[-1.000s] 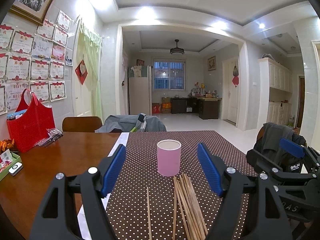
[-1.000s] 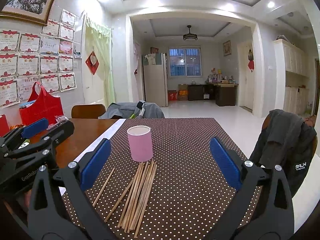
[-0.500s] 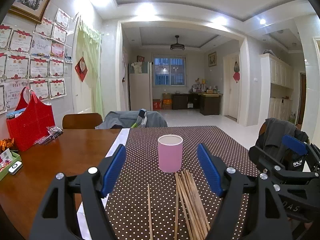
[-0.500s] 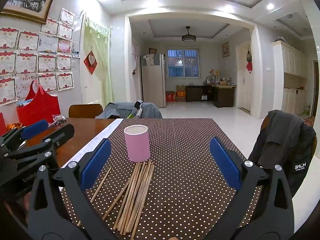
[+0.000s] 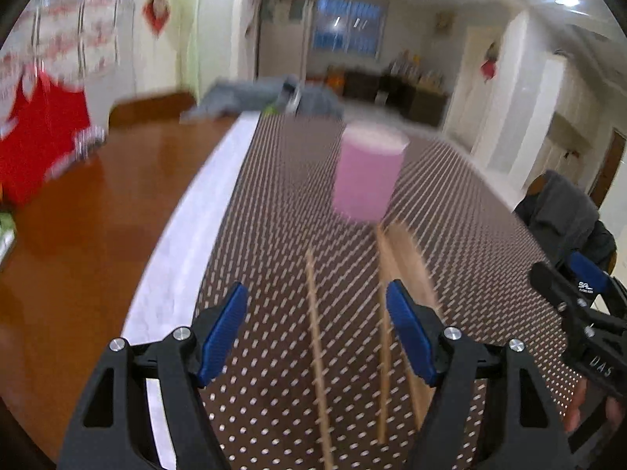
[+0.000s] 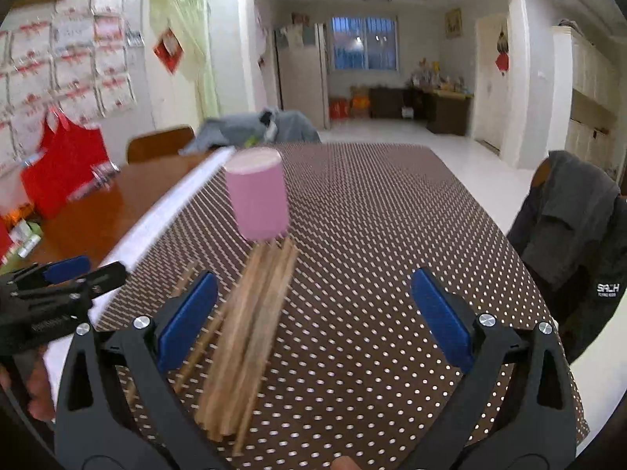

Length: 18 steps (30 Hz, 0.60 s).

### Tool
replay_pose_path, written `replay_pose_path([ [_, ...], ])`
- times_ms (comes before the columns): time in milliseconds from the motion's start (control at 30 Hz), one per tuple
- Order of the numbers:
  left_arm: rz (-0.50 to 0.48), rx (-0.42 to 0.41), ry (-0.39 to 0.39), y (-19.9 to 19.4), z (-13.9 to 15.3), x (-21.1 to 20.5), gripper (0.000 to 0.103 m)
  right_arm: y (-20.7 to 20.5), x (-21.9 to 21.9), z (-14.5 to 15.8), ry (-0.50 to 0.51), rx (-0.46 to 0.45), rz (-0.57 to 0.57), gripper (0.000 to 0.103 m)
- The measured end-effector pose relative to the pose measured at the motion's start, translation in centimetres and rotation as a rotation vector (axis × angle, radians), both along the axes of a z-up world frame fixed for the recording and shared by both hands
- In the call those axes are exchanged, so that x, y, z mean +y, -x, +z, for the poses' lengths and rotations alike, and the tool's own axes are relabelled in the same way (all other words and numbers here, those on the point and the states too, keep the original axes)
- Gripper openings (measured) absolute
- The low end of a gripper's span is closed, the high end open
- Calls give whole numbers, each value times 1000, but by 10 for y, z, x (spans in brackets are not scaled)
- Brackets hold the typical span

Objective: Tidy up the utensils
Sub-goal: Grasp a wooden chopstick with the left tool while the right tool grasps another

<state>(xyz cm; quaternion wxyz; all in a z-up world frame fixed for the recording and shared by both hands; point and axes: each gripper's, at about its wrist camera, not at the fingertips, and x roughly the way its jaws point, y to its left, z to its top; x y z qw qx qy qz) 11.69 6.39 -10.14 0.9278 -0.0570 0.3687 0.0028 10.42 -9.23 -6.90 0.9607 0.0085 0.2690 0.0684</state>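
Looking along the left tongs [image 5: 317, 333], the blue pads stand spread with nothing between them, low over the dotted cloth [image 5: 470, 235] on the desk [image 5: 98, 203]. Two loose sticks lie under them: one stick [image 5: 315, 333] runs up the middle of the gap, and a second stick [image 5: 384, 360] lies just inside the right pad. The main bundle [image 5: 407, 250] sits a little further right, its far ends reaching almost to the foot of the pink cup [image 5: 368, 174], which stands upright and looks empty as far as the blur allows. The right tongs show at the right edge. My reading is that the step in hand is the approach for a first pick, with the middle stick the likeliest target.

From the right tongs [image 6: 313, 313], the pads are also spread and empty. The bundle [image 6: 250, 313] lies between them, nearer the left pad, fanned slightly, far ends just short of the cup [image 6: 256, 199]. A loose stick [image 6: 196, 348] lies left of the bundle. The left tongs [image 6: 70, 274] hover at the left edge.

No stick is in the cup yet. The next move calls for dropping onto one thin stick, closing squarely across it, then tipping it upright over the cup's mouth; a flat, round stick may roll or slip.
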Motion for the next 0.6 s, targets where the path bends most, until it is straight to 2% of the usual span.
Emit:
replay_pose_path([
  [200, -13, 154, -5, -26, -41, 10, 72, -26, 4, -28, 40, 122, 6, 97],
  [267, -15, 177, -2, -32, -50, 11, 72, -36, 4, -38, 35, 166, 21, 97],
  [333, -15, 192, -33, -36, -57, 9, 71, -43, 4, -44, 21, 205, 32, 97],
  [367, -17, 194, -42, -38, -57, 8, 68, -47, 5, -47, 21, 219, 36, 97],
  [400, -24, 210, -46, -40, -61, 7, 57, -51, 5, -50, 22, 231, 38, 97],
  [533, -51, 257, -15, -48, -67, 6, 38, -65, 11, -55, 37, 270, 65, 92],
  [600, -61, 266, -12, -49, -71, 5, 36, -72, 14, -59, 52, 288, 72, 91],
])
